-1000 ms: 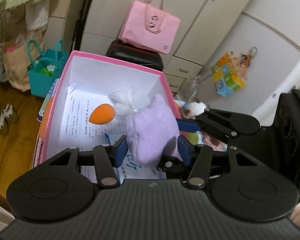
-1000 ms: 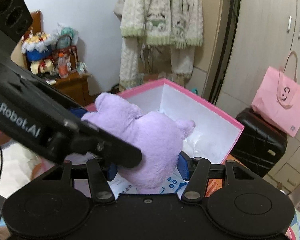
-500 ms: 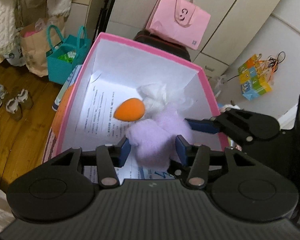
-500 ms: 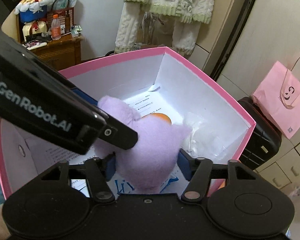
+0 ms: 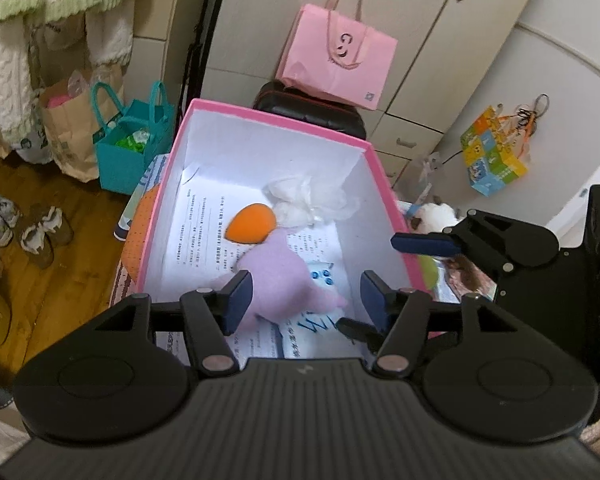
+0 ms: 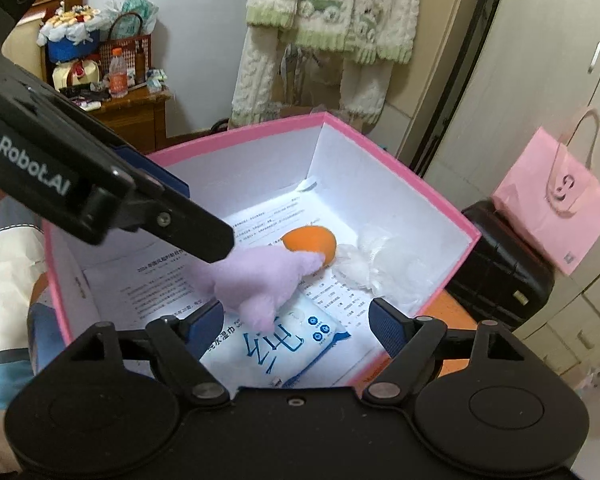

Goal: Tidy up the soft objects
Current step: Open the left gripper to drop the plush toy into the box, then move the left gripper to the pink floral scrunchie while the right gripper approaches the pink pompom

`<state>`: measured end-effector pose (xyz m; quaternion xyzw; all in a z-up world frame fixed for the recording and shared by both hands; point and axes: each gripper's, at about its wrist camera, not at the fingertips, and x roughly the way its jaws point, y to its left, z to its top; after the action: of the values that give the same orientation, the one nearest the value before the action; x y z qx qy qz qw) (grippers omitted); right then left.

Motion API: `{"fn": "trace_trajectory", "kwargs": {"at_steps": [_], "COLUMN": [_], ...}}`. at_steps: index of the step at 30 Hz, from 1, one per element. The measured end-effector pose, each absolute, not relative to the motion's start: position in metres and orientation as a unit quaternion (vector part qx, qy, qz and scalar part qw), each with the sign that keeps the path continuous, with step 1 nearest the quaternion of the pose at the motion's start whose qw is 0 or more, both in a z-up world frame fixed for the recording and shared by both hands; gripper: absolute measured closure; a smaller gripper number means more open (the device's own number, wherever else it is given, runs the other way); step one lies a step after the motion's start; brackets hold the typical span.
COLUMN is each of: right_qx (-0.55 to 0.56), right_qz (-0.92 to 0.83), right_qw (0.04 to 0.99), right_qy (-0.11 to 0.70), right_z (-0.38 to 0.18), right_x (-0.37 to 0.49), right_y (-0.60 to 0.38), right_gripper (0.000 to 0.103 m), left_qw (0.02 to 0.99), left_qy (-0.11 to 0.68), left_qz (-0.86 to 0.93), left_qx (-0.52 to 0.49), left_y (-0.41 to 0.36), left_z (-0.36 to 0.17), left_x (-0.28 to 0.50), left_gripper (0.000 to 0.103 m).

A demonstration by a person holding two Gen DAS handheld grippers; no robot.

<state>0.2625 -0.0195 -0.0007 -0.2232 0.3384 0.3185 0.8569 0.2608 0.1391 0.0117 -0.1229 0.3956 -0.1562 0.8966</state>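
The pink box (image 5: 268, 118) holds the purple plush (image 5: 278, 276), lying on papers beside an orange sponge (image 5: 251, 224). Both grippers, left (image 5: 306, 300) and right (image 6: 296, 322), are opening, seemingly clear of the plush.

Both handheld grippers, left gripper (image 5: 304, 298) and right gripper (image 6: 296, 322), are matte black with ribbed bodies, silver pivot screws, blue finger pads, white "GenRobot.AI" lettering; possibly a pale sleeve lower right.

A fuzzy lilac plush toy (image 6: 260, 276) lies on its side on the printed paper inside the pink-rimmed box (image 6: 400, 168), touching an orange egg-shaped sponge (image 6: 310, 243) beside a white mesh pouf (image 6: 380, 266).
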Motion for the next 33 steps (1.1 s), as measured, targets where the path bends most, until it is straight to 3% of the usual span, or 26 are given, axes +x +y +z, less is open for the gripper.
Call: {"fn": "trace_trajectory", "kwargs": {"at_steps": [10, 21, 33], "right_qx": [-0.156, -0.069, -0.040], "right_qz": [0.322, 0.248, 0.205], "right_qw": [0.904, 0.937, 0.953], "right_qy": [0.233, 0.236, 0.221], "right_z": [0.030, 0.040, 0.025], "right_x": [0.218, 0.178, 0.161], "right_y": [-0.105, -0.235, -0.302], "right_gripper": [0.019, 0.019, 0.019], "left_qw": [0.901, 0.885, 0.869], "left_qy": [0.379, 0.380, 0.377], "left_qz": [-0.188, -0.269, -0.322], "left_qx": [-0.097, -0.031, 0.008], "left_y": [0.113, 0.039, -0.047], "left_z": [0.052, 0.067, 0.050], "left_x": [0.219, 0.185, 0.186], "left_gripper": [0.040, 0.040, 0.040]}}
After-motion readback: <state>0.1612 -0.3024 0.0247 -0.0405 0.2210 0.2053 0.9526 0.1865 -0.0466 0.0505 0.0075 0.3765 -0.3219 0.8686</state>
